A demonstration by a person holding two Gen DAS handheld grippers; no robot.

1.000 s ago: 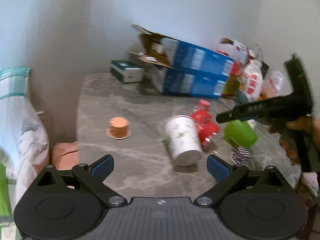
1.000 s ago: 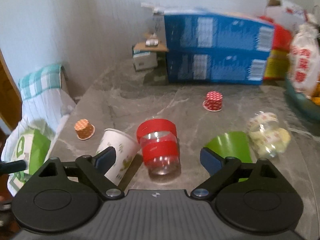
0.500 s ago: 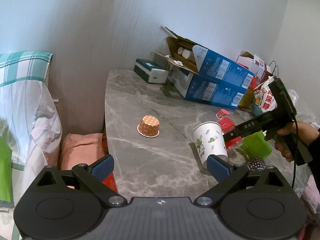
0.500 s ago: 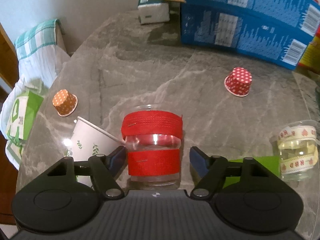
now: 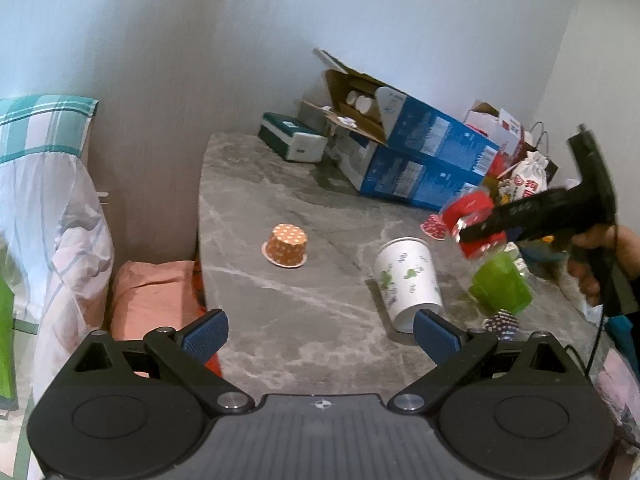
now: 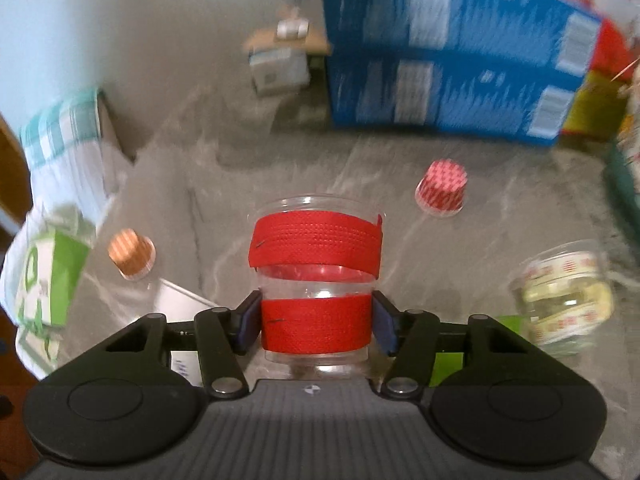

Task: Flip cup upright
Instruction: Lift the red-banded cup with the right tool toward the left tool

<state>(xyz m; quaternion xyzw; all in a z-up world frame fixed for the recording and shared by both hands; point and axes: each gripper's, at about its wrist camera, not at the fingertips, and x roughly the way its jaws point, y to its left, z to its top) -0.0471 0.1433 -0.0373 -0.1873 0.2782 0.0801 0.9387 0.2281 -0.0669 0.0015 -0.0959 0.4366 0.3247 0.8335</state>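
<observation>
My right gripper point(image 6: 316, 320) is shut on a clear plastic cup with two red bands point(image 6: 316, 280) and holds it above the grey marble table point(image 6: 400, 220), its open rim pointing away from me. The left wrist view shows this cup point(image 5: 472, 220) lifted and tilted in the right gripper point(image 5: 480, 226). My left gripper point(image 5: 320, 336) is open and empty near the table's front edge. A white paper cup with green prints point(image 5: 408, 280) lies on its side just ahead of its right finger.
An orange dotted cup point(image 5: 286, 245), a red dotted cup point(image 6: 442, 190) and a green cup point(image 5: 500, 284) sit upside down on the table. A clear cup with a patterned band point(image 6: 566, 300) lies at the right. Blue cartons point(image 5: 416, 156) and bags line the back.
My right gripper closed on the red-banded cup and lifted it off the table, tilting it. My left gripper pulled back from the table and stayed open.
</observation>
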